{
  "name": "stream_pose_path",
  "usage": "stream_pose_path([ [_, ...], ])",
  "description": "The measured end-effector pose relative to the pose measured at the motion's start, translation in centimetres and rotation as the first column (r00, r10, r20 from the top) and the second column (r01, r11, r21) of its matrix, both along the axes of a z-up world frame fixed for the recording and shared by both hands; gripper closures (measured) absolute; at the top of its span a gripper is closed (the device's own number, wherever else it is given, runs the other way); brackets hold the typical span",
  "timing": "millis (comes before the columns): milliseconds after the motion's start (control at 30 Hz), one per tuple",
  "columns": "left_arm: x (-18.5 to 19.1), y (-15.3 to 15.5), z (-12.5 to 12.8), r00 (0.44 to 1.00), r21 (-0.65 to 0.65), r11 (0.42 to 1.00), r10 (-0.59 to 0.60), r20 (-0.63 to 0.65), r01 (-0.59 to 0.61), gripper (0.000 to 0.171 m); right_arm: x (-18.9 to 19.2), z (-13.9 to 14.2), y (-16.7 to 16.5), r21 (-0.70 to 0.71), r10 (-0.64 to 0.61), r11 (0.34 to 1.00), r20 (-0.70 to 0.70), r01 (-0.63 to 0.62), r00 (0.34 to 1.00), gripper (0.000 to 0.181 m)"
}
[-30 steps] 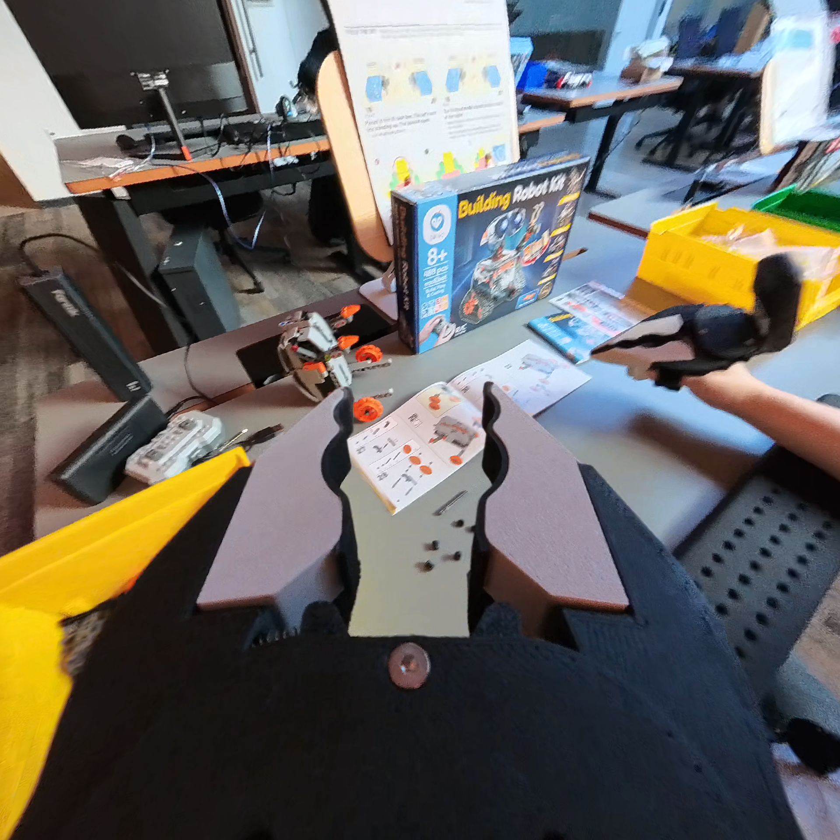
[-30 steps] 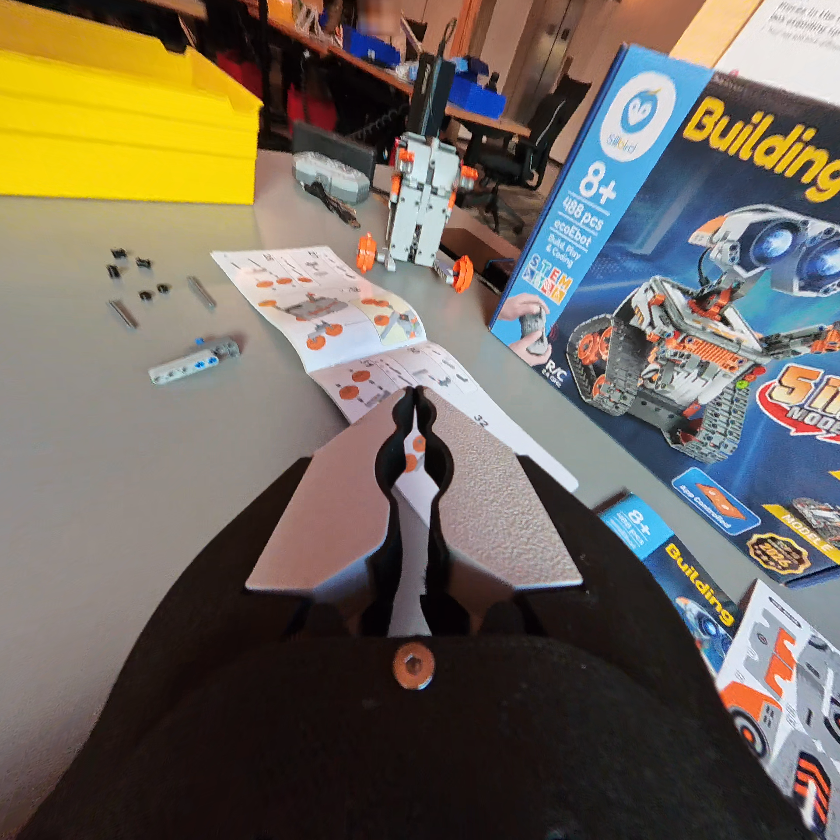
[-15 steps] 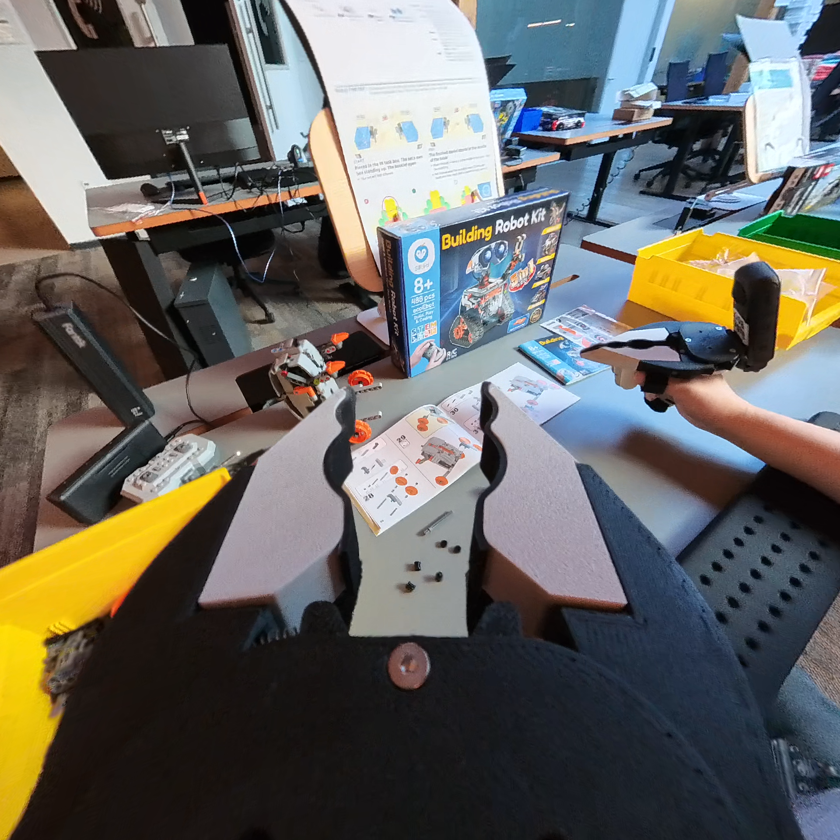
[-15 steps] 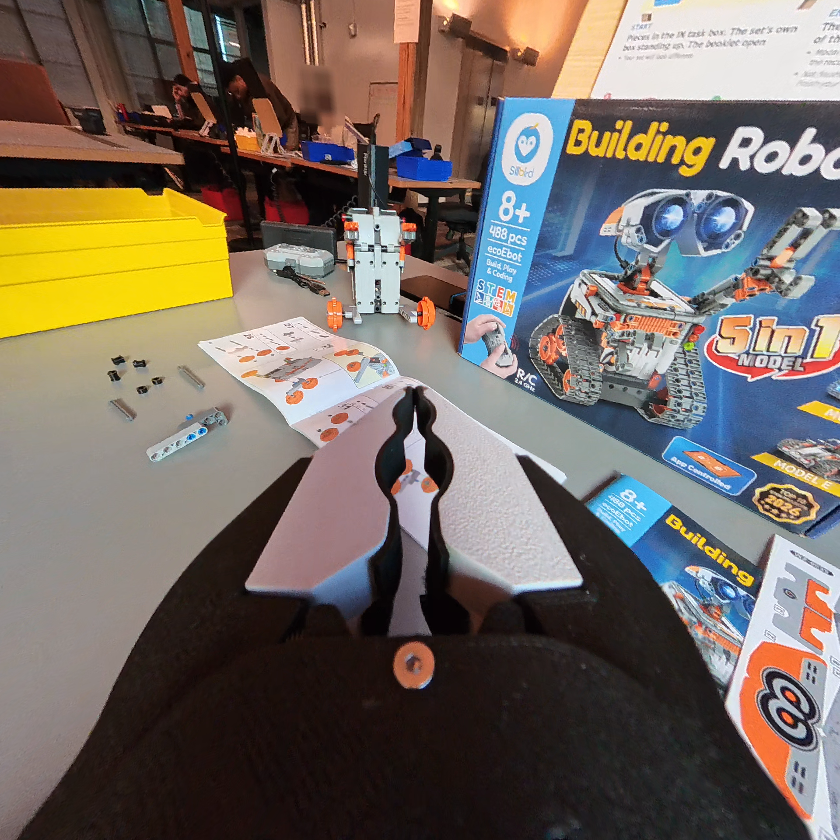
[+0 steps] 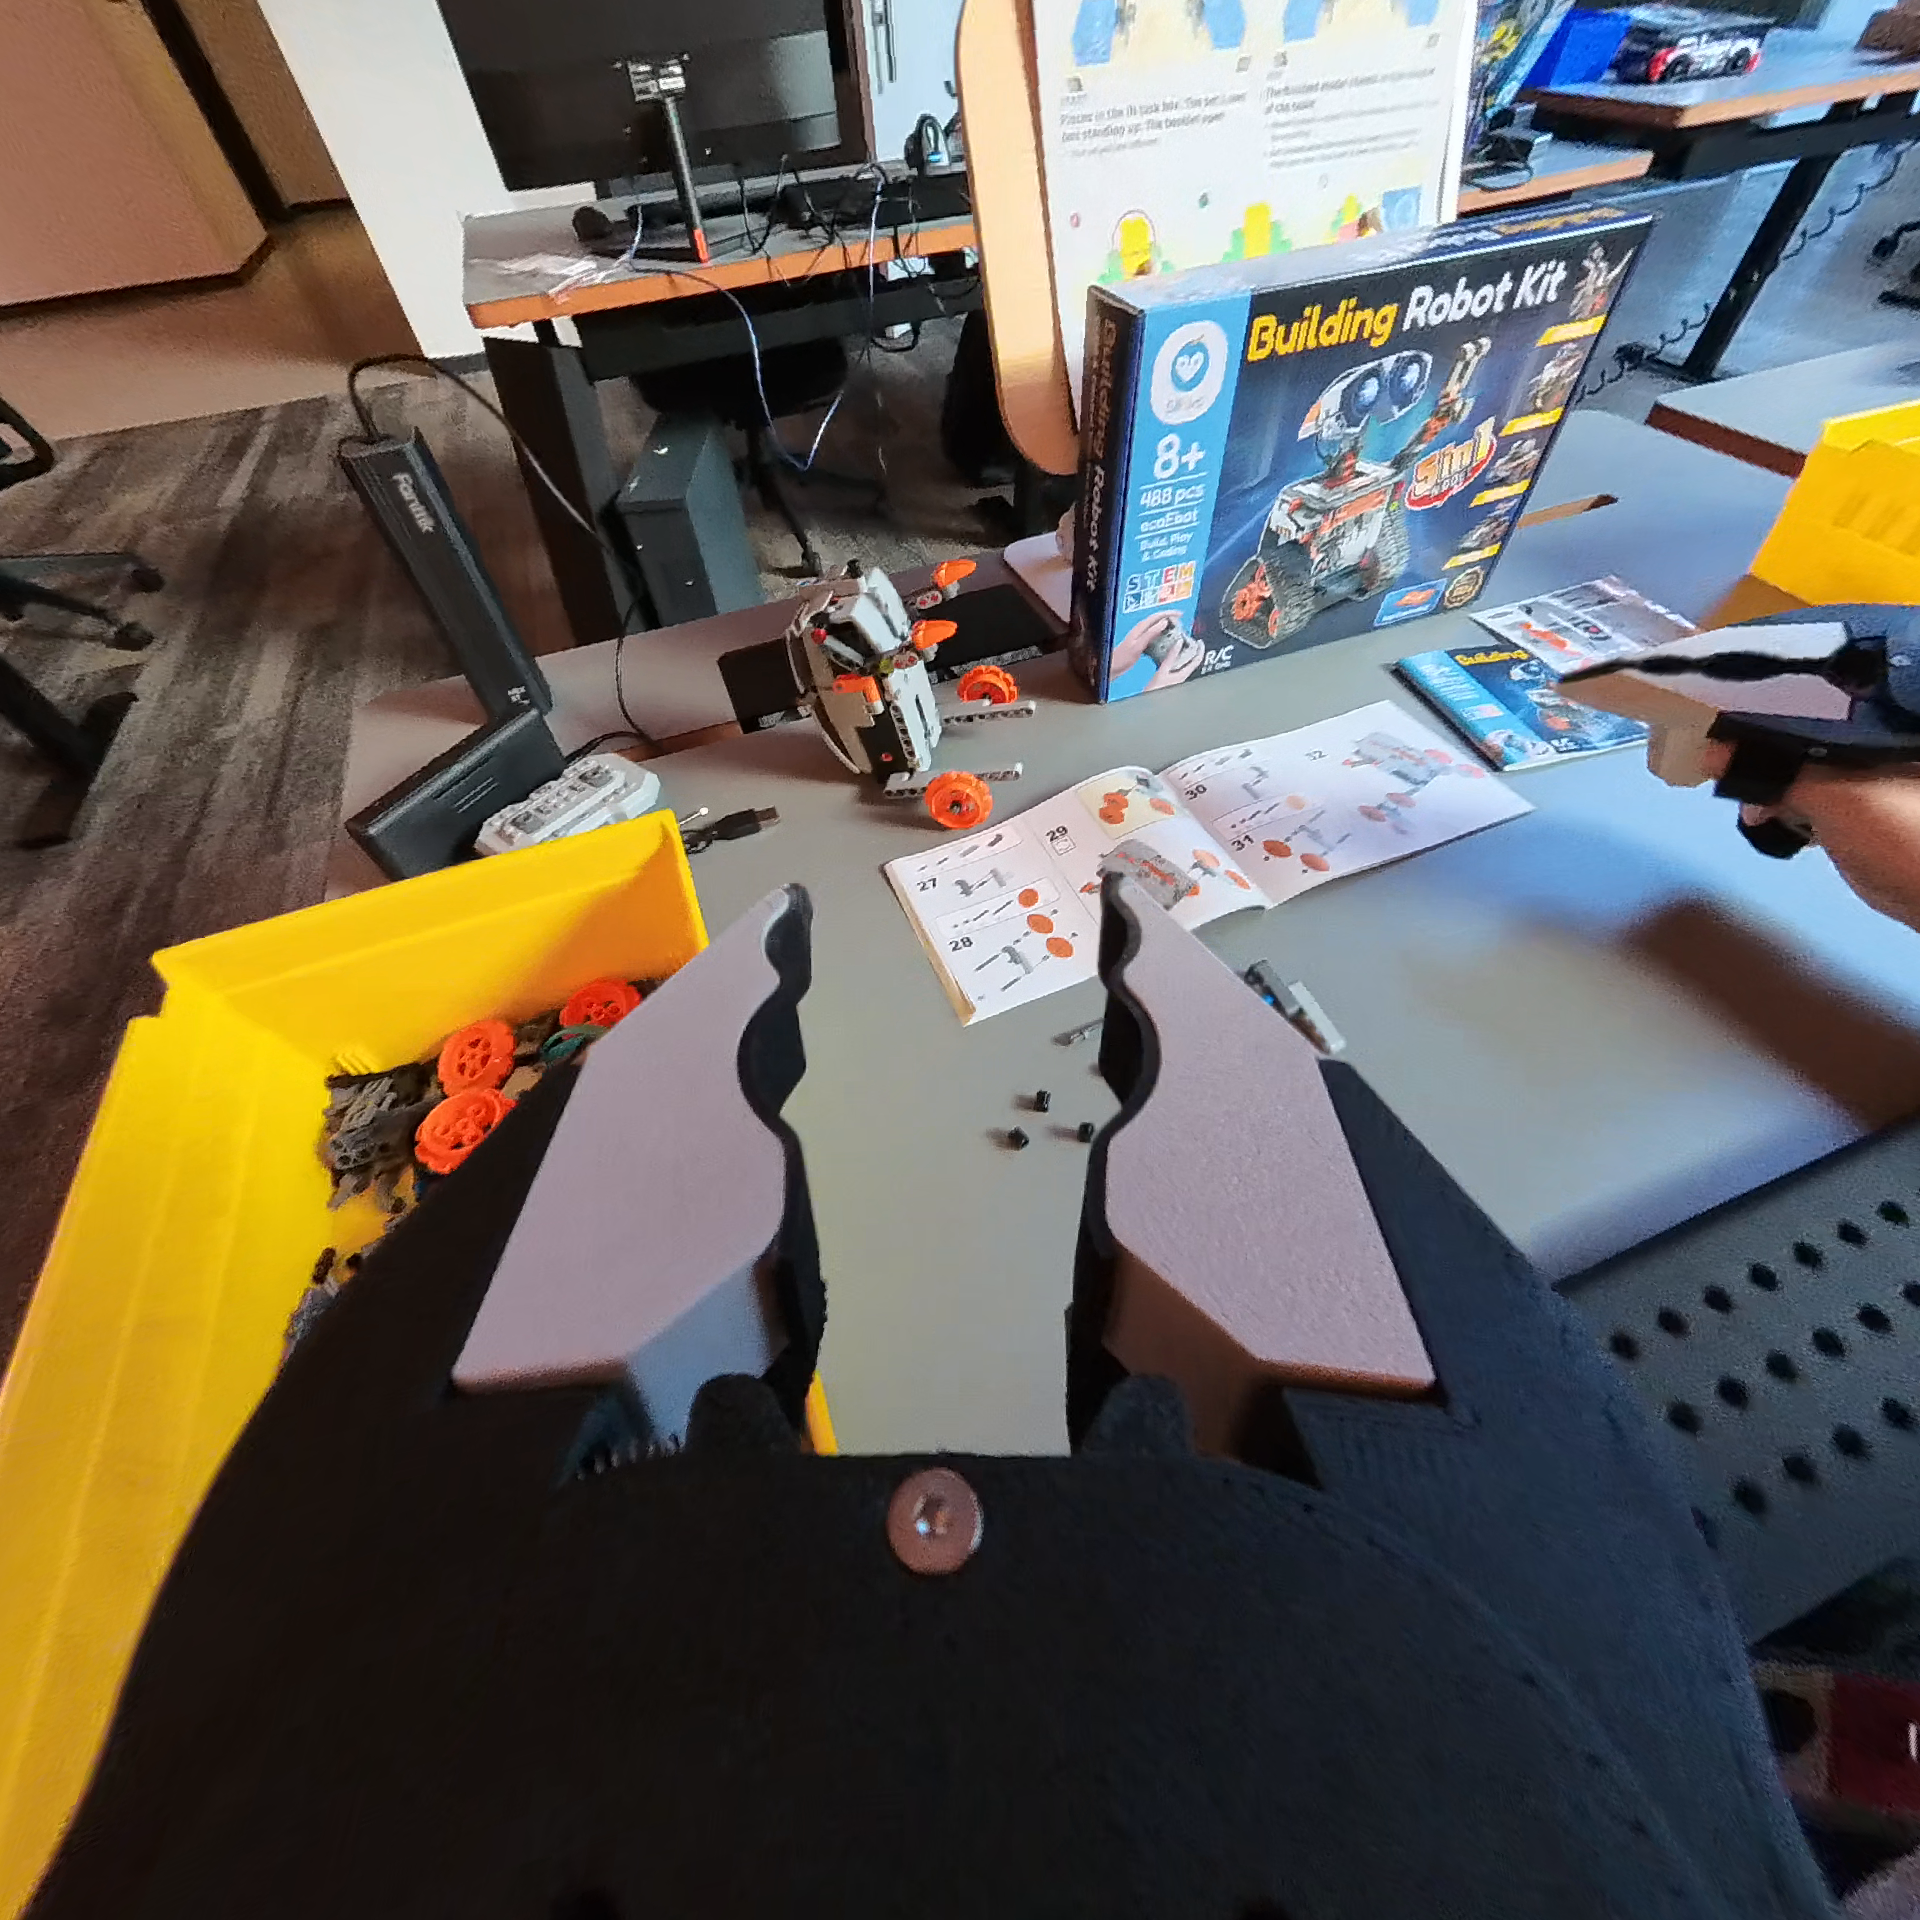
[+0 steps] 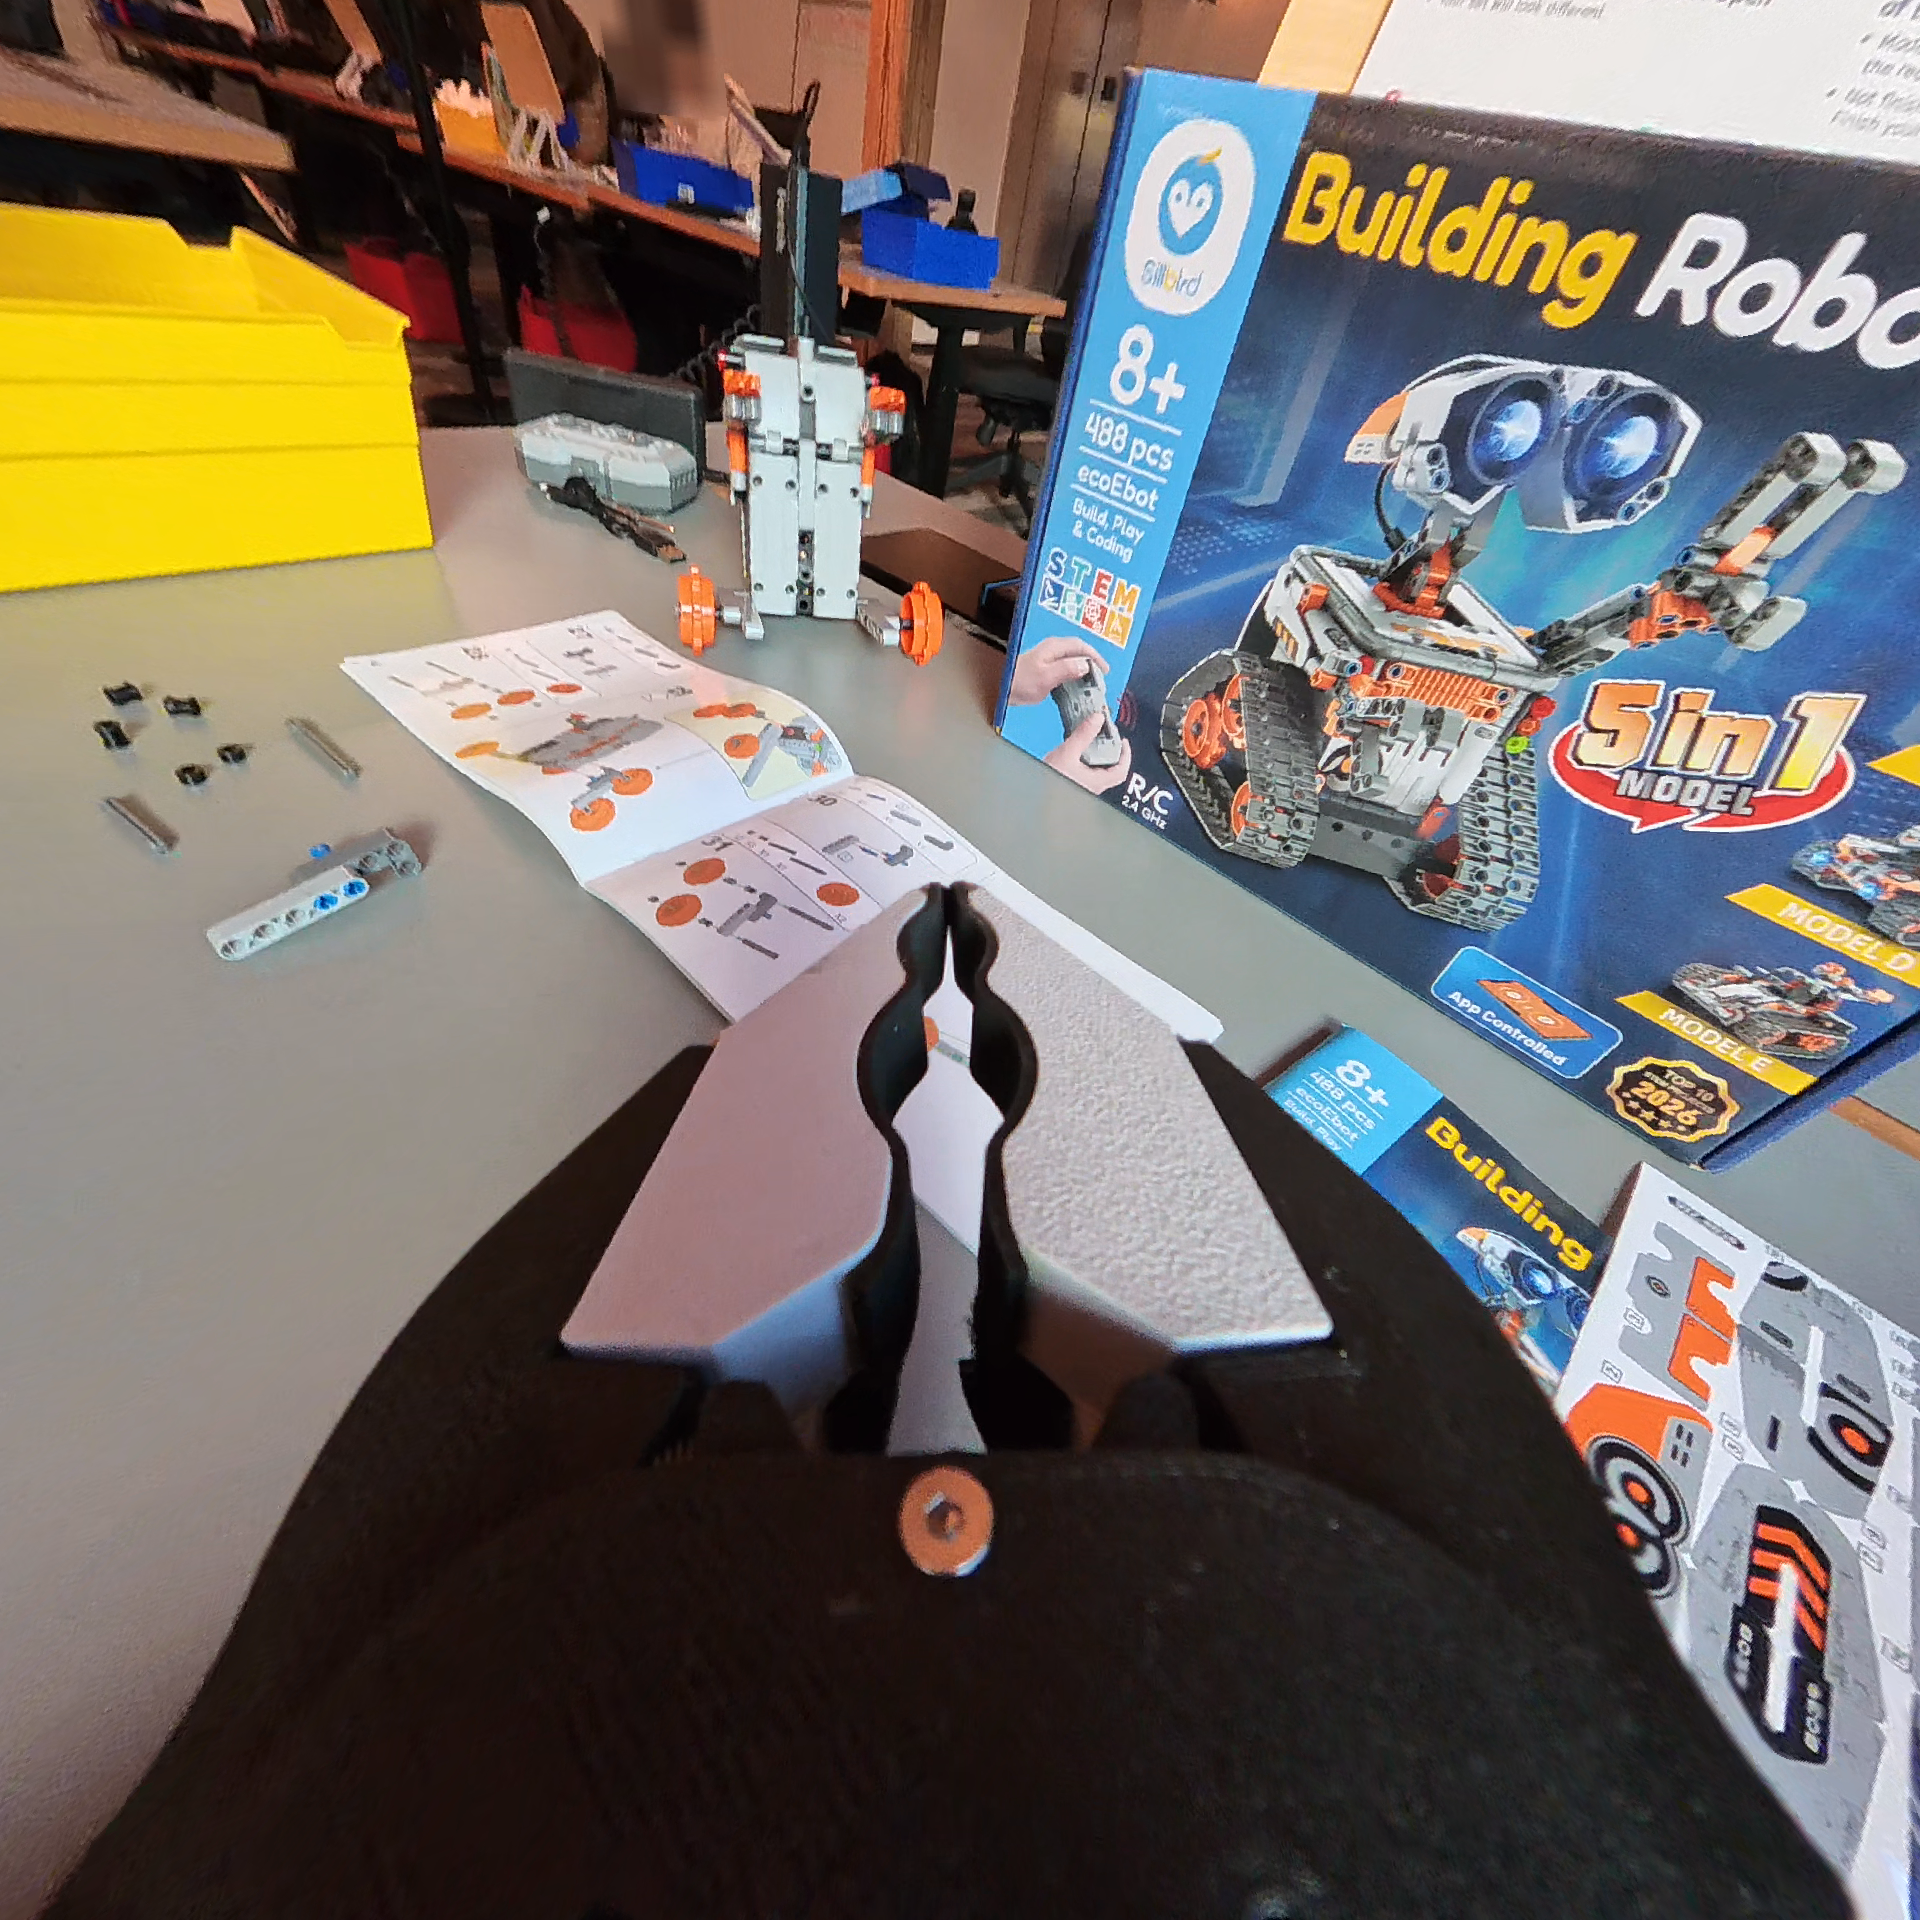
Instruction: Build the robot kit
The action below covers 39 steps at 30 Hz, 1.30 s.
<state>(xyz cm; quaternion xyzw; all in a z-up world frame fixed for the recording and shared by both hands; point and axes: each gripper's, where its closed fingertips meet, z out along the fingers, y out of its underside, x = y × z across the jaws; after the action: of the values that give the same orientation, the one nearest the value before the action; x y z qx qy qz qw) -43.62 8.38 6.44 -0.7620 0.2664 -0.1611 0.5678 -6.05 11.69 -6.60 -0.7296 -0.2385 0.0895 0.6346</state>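
Observation:
My left gripper (image 5: 951, 904) is open and empty, held above the grey table (image 5: 935, 1299) over several small black pins (image 5: 1044, 1127). A yellow bin (image 5: 260, 997) of orange wheels and grey parts lies at its left. My right gripper (image 6: 948, 896) is shut and empty, low over the open instruction booklet (image 6: 665, 769); it also shows in the left wrist view (image 5: 1714, 675). A partly built grey and orange robot model (image 6: 800, 488) stands beyond the booklet (image 5: 1195, 831). A grey beam with blue pins (image 6: 312, 894) lies left of my right gripper.
A blue robot kit box (image 6: 1507, 582) stands upright at the back right. A second booklet (image 6: 1455, 1205) and a sticker sheet (image 6: 1766, 1455) lie in front of it. A grey battery pack (image 6: 608, 457) with a cable lies near the model. A perforated chair seat (image 5: 1787, 1351) borders the table edge. One gripper's finger ends stand about 40 cm off the other's.
My left gripper has tilted down and swung left, so the yellow bin's contents now show. My right gripper has dipped slightly toward the booklet. Both jaws kept their state.

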Motion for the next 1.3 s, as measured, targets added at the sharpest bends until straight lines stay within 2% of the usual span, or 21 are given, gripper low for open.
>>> stream_pose_path([
  [167,-1.9,-0.4,0.2,0.999,-0.015,1.000,0.022,-0.029,-0.022,0.118,0.4,-0.3,0.2,0.015,-0.027,1.000,0.105,0.025,0.994,0.181],
  [300,-3.6,-0.3,0.2,0.998,-0.025,0.998,0.056,-0.029,-0.057,0.119,0.7,-0.4,0.3,0.006,-0.037,0.999,0.083,0.037,0.996,0.181],
  [367,-4.2,-0.3,0.0,0.998,-0.030,0.997,0.066,-0.011,-0.066,0.119,0.8,0.4,0.2,0.022,-0.047,0.999,0.084,0.046,0.995,0.181],
  [433,-4.9,-0.2,-0.3,0.996,-0.030,0.996,0.089,0.001,-0.089,0.120,0.2,2.6,0.4,0.048,-0.074,0.996,0.084,0.070,0.994,0.181],
  [533,-5.7,0.3,-0.8,0.994,-0.048,0.992,0.113,0.006,-0.113,0.120,-3.8,5.8,1.1,0.000,-0.008,1.000,0.067,0.008,0.998,0.181],
  [633,-5.9,0.7,-0.6,0.993,-0.056,0.991,0.118,0.009,-0.118,0.120,-7.8,9.5,2.1,0.070,0.036,0.997,0.052,-0.039,0.998,0.181],
  [767,-6.0,0.8,0.1,0.993,-0.036,0.993,0.115,-0.012,-0.116,0.120,-11.8,11.0,3.2,0.110,0.110,0.988,-0.039,-0.105,0.993,0.181],
  [833,-6.3,0.8,0.4,0.993,-0.032,0.992,0.119,-0.009,-0.120,0.120,-12.9,10.9,3.4,0.132,0.147,0.982,-0.099,-0.133,0.984,0.181],
  [900,-6.9,0.6,0.6,0.992,-0.039,0.991,0.128,-0.006,-0.128,0.120,-12.9,10.1,3.9,0.137,0.143,0.982,-0.101,-0.129,0.985,0.181],
  [1100,-10.0,0.0,-0.2,0.984,-0.052,0.983,0.177,-0.021,-0.178,0.120,-11.0,6.5,3.9,0.125,0.082,0.988,0.051,-0.087,0.995,0.181],
  [1300,-11.7,-0.2,-2.1,0.987,-0.090,0.983,0.161,-0.005,-0.161,0.122,-9.3,5.3,5.1,0.064,0.019,0.998,-0.122,-0.011,0.992,0.181],
])
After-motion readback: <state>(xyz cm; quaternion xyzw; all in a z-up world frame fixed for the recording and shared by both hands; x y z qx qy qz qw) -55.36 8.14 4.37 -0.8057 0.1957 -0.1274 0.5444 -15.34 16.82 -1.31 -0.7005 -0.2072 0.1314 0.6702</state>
